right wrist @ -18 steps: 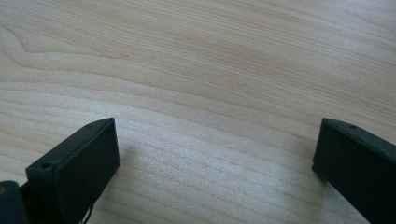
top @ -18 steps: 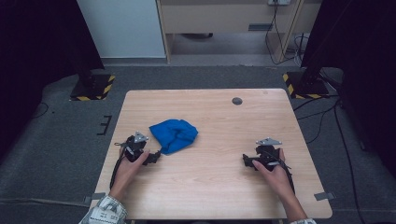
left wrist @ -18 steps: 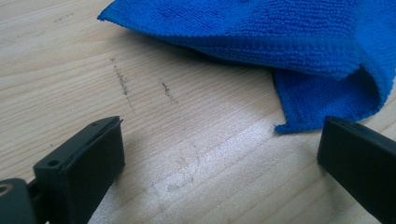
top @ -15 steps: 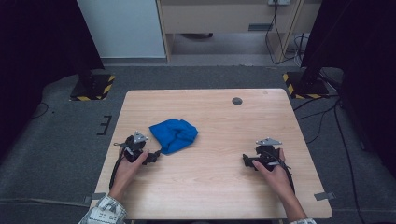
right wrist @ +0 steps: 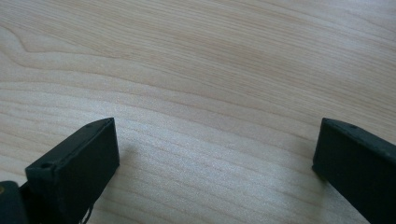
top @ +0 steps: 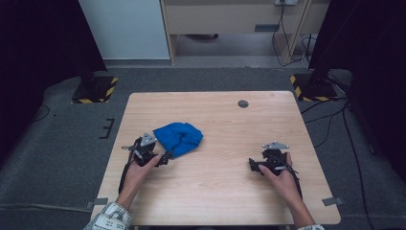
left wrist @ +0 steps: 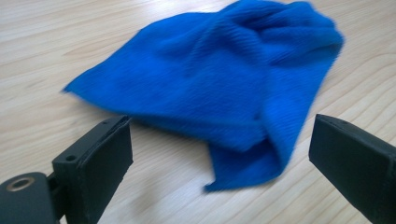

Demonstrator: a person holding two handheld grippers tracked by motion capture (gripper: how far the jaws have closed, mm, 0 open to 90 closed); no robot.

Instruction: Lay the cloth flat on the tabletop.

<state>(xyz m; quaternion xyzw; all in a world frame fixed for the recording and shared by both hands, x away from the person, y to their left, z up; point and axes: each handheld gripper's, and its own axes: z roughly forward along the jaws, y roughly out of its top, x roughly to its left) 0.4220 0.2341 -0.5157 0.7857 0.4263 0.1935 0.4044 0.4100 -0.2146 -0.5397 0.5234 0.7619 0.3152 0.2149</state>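
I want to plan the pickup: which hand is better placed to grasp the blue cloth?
The left. The left gripper has open jaws right beside the blue cloth, whose corner lies just ahead. The right gripper faces bare table, farther away.

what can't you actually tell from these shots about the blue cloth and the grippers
- Blue cloth: its underside and inner folds are hidden by its own crumpled layers, and its edges are blurred in the left gripper view.
- Left hand-held gripper: jaw gap too small in the high view.
- Dark round spot on the table: too small to identify.
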